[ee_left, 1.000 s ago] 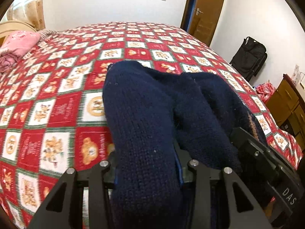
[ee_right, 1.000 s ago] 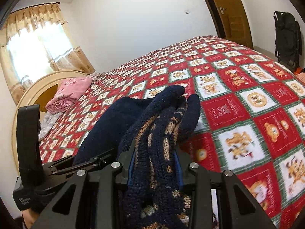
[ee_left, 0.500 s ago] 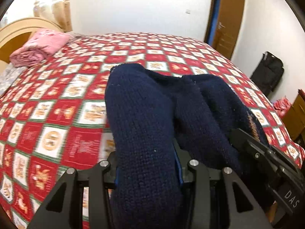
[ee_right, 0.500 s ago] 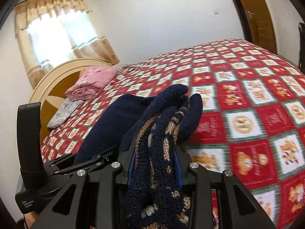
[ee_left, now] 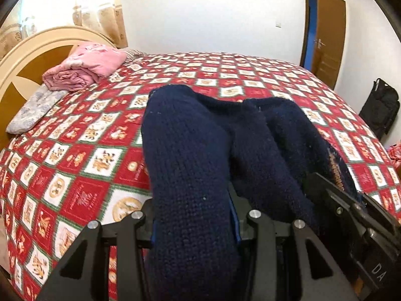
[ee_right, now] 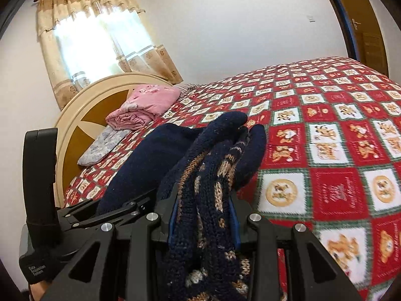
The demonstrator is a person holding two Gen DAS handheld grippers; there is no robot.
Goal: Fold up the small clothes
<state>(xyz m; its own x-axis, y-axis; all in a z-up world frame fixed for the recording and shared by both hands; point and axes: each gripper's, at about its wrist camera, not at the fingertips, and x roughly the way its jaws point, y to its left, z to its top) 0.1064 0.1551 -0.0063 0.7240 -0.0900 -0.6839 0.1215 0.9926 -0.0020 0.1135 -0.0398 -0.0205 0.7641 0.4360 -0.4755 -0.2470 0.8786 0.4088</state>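
Both grippers clamp the navy sweater [ee_left: 190, 165]: left gripper [ee_left: 193, 228], right gripper [ee_right: 203, 225]. Its bunched length runs toward 12 o'clock over the bedspread [ee_left: 82, 150]. Right gripper sits at left's 3 o'clock; both look equally near.

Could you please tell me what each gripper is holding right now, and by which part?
Both hold one navy knitted sweater. The left gripper clamps a plain navy fold; the right gripper clamps a bunched part with tan patterning. Which garment parts cannot be told.

— Left gripper [ee_left: 195, 225]?
— Jaws clamped on a thick fold of the navy sweater [ee_left: 190, 155], pointing downward at a slant.
— Right gripper [ee_right: 203, 223]?
— Likewise clamped, on the patterned part of the same sweater, tilted less steeply. It sits just beside the left gripper, level with it.
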